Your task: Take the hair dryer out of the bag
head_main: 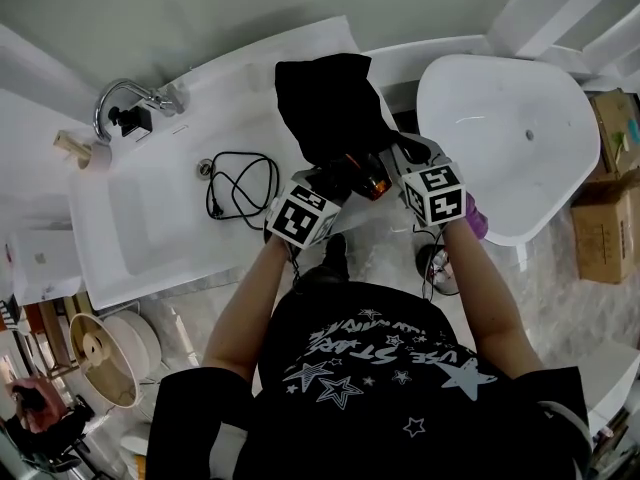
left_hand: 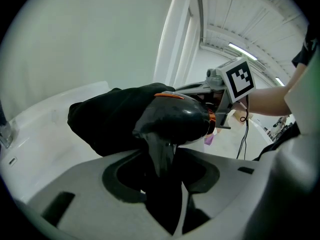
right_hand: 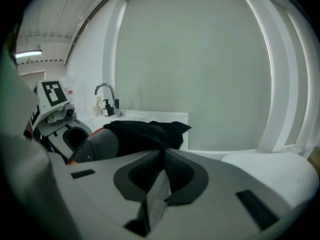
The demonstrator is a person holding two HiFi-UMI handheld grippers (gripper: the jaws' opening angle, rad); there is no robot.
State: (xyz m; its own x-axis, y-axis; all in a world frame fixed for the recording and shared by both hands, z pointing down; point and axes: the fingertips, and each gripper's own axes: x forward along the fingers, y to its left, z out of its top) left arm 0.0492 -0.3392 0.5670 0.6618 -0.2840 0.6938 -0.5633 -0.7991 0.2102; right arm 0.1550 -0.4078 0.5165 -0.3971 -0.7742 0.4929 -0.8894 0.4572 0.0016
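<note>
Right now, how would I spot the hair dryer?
Find the long white sink counter; a black cloth bag is at its right end. The hair dryer pokes out of the bag's near mouth. It is shiny with an orange ring, unlike the soft dull bag.

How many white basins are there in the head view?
2: a sink with a tap at the left, and an oval basin at the right. None seems hidden.
</note>
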